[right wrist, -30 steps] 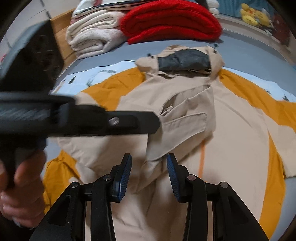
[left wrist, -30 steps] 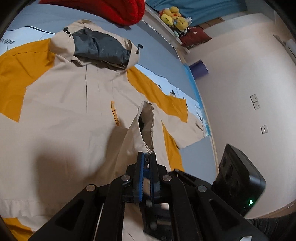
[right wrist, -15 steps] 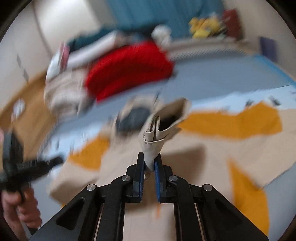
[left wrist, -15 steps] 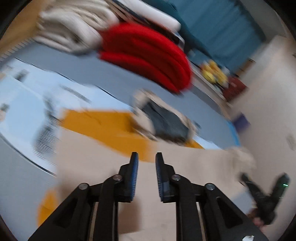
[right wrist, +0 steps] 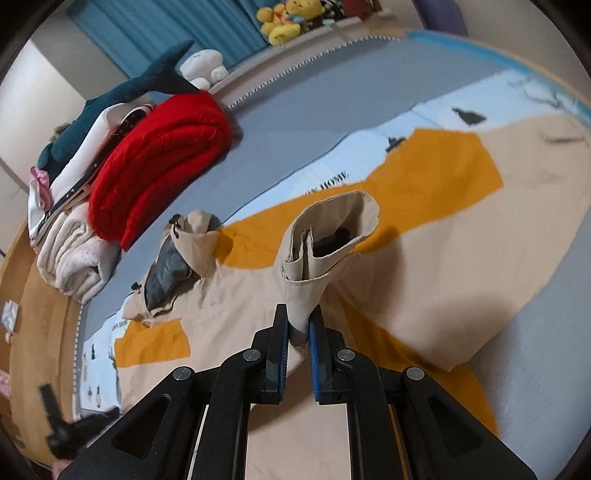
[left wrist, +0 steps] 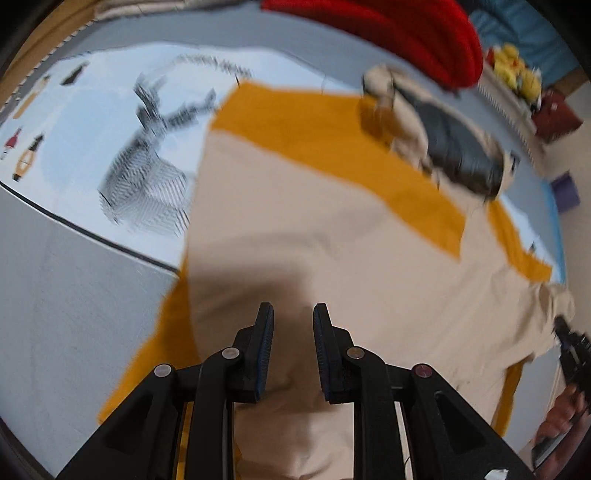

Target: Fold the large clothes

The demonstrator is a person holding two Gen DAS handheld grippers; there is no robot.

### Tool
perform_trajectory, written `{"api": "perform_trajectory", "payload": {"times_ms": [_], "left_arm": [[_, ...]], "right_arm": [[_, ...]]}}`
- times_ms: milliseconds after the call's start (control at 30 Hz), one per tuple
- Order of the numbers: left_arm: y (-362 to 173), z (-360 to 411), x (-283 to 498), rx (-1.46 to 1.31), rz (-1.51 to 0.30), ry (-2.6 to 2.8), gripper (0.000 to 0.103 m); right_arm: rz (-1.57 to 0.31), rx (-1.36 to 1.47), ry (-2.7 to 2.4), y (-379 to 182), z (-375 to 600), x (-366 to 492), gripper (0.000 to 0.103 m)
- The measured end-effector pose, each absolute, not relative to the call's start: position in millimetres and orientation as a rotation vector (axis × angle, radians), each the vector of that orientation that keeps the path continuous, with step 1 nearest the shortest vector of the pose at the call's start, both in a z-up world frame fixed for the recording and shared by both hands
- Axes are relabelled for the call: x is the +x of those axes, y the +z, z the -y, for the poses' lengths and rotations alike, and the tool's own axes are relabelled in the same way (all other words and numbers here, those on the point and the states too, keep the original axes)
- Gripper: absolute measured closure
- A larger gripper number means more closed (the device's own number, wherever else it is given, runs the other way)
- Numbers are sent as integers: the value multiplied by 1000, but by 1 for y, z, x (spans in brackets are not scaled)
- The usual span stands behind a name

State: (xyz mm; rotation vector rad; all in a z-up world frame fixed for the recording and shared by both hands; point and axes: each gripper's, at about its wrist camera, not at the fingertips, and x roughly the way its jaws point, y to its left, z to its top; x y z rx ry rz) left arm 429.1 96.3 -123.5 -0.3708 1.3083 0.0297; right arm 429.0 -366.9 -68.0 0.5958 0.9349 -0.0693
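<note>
One word "HOME" (right wrist: 334, 183) on bedsheet, right fingers (right wrist: 297, 334) pinching jacket cuff (right wrist: 328, 243), left fingers (left wrist: 293, 334) parted, empty.

Grey bed surface (right wrist: 295, 122) ahead of tool; printed pale-blue sheet (left wrist: 92, 140) up-left of left tool. Teal curtain (right wrist: 177, 26) beyond. Cream wall (right wrist: 44, 74) far left. Wooden floor (right wrist: 40, 332) lower left.

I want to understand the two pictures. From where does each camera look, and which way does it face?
Left wrist: sits on the left hand-held gripper, faces steeply down at the jacket; jaws apart, nothing between them; a hand shows at right.
Right wrist: sits on the right hand-held gripper, faces down across the bed; jaws pinch the sleeve.
Both show: the jacket, its hood, the red blanket.
</note>
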Motion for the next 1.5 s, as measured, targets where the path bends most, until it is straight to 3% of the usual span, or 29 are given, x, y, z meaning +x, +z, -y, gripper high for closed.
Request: {"api": "perform_trajectory", "payload": {"times_ms": [167, 367, 800, 833, 867, 900, 1100, 1300, 1333, 1400, 1500], "left_arm": [[-133, -89, 423, -314, -1341, 58, 83], [-145, -90, 416, -214, -1401, 107, 83], [-140, -121, 403, -138, -1372, 250, 83], [-133, -120, 403, -144, -1344, 238, 83], [-129, -119, 402, -158, -1323, 219, 83], [-123, -111, 401, -169, -1308, 191, 82], [-130, -81, 408, -129, -1352, 69, 80], [-132, -75, 410, -145, -1361, 52, 80], [-130, -73, 410, -151, -1354, 41, 80], [-129, -71, 410, -159, -1349, 23, 80], [-134, -60, 409, -167, -1371, -1, 80]], "right_arm": [[-936, 648, -231, -74, 391, 424, 72], [-895, 690, -325, -72, 416, 416, 68], [-1177, 656, -244, -126, 398, 436, 66], [-1177, 643, -249, -126, 398, 436, 70], [-1171, 627, -253, -125, 397, 436, 87], [-1159, 622, -253, -123, 397, 436, 93], [-1074, 532, -342, -100, 397, 435, 93], [-948, 494, -322, -76, 392, 433, 89], [-957, 492, -260, -77, 385, 438, 83], [-1025, 522, -150, -92, 374, 446, 70], [-1216, 550, -161, -134, 371, 449, 66]]}}
